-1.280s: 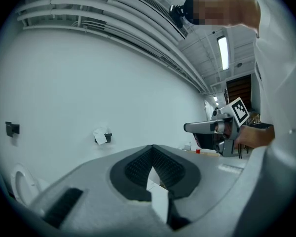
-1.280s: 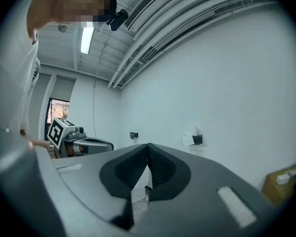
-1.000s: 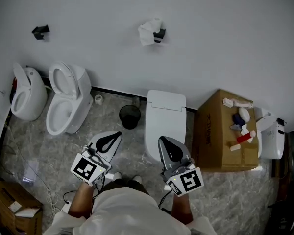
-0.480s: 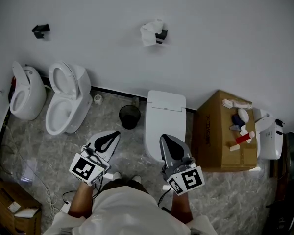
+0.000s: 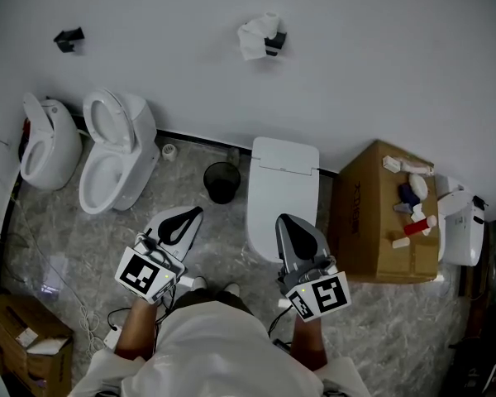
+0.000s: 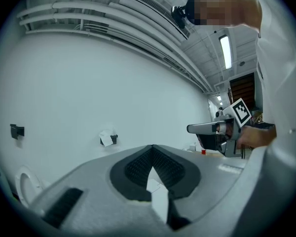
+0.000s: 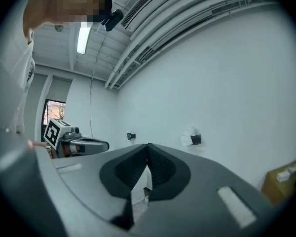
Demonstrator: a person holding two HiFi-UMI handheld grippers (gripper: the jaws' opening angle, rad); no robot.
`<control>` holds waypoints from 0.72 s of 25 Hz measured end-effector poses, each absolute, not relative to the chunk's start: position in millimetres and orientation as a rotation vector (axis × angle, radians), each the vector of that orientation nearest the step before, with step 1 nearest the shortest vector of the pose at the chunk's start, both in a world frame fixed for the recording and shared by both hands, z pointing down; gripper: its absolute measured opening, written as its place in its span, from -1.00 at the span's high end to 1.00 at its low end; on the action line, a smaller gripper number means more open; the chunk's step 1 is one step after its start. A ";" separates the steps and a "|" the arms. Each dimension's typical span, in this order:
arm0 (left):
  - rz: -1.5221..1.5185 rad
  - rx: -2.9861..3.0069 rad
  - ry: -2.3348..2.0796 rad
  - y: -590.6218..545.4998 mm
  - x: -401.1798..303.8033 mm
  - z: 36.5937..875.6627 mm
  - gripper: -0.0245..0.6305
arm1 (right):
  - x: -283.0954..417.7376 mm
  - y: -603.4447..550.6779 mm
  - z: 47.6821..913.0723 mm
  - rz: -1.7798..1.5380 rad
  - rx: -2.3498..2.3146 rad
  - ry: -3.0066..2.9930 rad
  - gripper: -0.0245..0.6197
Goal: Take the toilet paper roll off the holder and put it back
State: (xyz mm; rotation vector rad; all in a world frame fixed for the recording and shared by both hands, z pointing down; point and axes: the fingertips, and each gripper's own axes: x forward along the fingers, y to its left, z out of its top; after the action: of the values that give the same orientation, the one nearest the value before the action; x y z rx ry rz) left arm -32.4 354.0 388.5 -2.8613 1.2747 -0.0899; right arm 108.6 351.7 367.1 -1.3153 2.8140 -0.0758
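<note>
A white toilet paper roll point(image 5: 256, 36) with a loose hanging sheet sits on a black wall holder point(image 5: 275, 41) high on the white wall. The same roll point(image 6: 106, 138) point(image 7: 189, 137) shows small and far off in both gripper views. My left gripper point(image 5: 188, 215) and right gripper point(image 5: 289, 223) are held close to my body, well short of the wall. Both are shut, tips together, with nothing between them. Each gripper points toward the wall.
A second black holder point(image 5: 68, 38) is on the wall at the left. Two white toilets point(image 5: 114, 160) stand at the left, a closed toilet point(image 5: 281, 188) in the middle, a small black bin point(image 5: 222, 180) between them. A cardboard box point(image 5: 380, 222) with small items stands at the right.
The head view has shifted slightly, so wall and fixtures sit a little differently in frame. Both grippers stay shut, in about the same place near my body.
</note>
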 end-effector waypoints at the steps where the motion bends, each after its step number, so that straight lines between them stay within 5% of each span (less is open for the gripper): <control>1: -0.094 -2.863 1.275 352.8 -28.0 389.8 0.93 | 113.3 350.7 368.2 -0.078 -1.317 2.813 0.90; 18: -0.112 -2.841 1.230 299.7 17.9 396.1 0.93 | 155.3 303.2 384.9 -0.083 -1.307 2.807 0.90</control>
State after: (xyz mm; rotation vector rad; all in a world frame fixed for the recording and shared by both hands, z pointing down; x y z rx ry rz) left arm 17.9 299.7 396.1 -2.8415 1.2300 -0.1119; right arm 155.3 303.2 384.9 -1.3066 2.8073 -0.0829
